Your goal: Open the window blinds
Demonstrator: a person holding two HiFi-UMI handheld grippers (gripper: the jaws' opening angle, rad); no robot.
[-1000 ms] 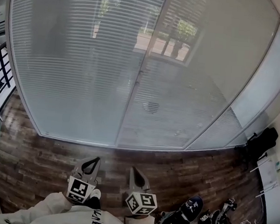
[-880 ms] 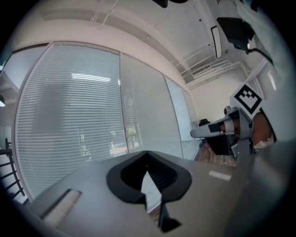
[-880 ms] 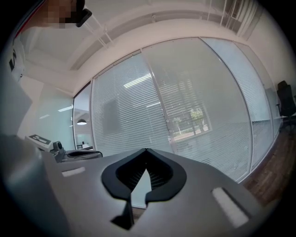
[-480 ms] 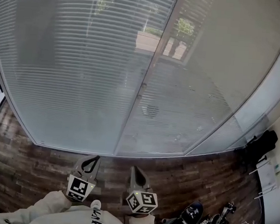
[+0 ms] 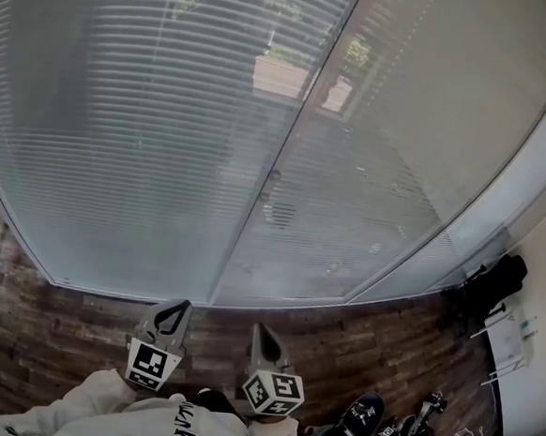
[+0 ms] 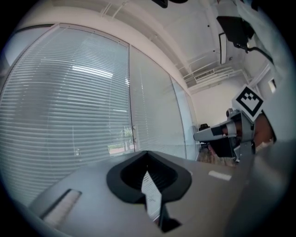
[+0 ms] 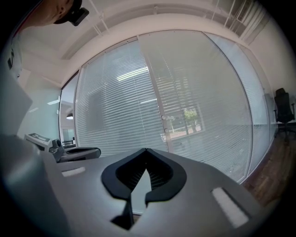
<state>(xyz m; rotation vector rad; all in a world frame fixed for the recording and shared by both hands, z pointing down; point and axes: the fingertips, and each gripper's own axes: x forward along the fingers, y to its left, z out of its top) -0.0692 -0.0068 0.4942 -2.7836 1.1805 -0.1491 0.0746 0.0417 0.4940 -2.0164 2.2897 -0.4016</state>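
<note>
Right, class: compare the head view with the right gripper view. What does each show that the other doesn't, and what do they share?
Head view only: the marker cubes, the person's sleeves and some gear lying at lower right. Right gripper view only: the ceiling, and the right gripper close up, its jaws shut with nothing between them. Both: the lowered blinds, the post between the panes, the left gripper, the black chair and the wooden floor.
</note>
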